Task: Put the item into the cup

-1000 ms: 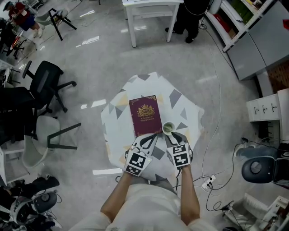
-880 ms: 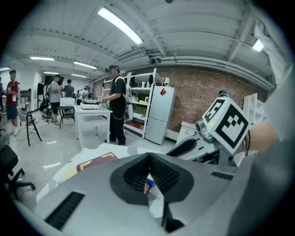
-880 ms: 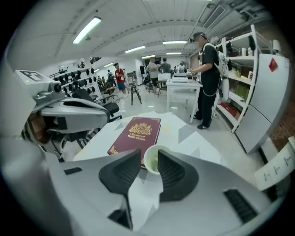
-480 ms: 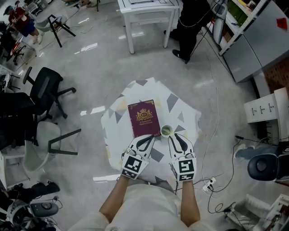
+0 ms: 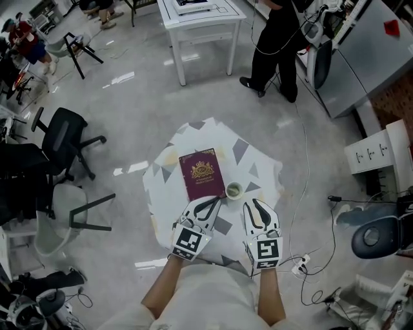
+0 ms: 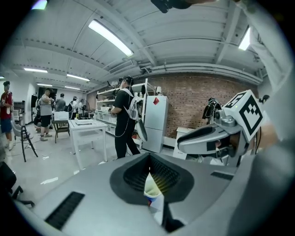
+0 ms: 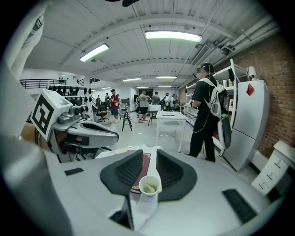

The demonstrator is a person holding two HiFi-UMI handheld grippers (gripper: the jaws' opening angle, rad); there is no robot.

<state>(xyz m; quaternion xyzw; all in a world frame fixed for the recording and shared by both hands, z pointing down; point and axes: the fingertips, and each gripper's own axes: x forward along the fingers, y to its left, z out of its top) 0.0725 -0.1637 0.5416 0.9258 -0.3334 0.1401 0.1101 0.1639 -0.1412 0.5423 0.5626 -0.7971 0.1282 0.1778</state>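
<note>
Left gripper point(image 5: 215, 200) at the table's 6 o'clock edge: jaws closed tip to tip, nothing gripped. Only a slit shows behind the tips.

Right gripper point(image 5: 253, 202) just beside it at its 3 o'clock: jaws partly apart with a clear gap, pads pressing on nothing.

Small white paper cup point(image 5: 233, 190) stands upright on the cloth, at 11 o'clock from the right gripper and 1 o'clock from the left, close to both tips and touching neither. In the right gripper view it sits in line with the jaw gap. 1 pale greenish item point(image 7: 150, 187) lies inside the cup.

Maroon hardcover book with a gold crest point(image 5: 201, 174) lies flat at 10 o'clock from the cup, nearly touching it.

Small table under a white cloth with grey and yellow triangles point(image 5: 251, 161) carries all this.

Farther out: black office chair point(image 5: 64, 122) at 9 o'clock, white square table point(image 5: 200, 13) at 12, person in black clothes point(image 5: 274, 38) at 1.
</note>
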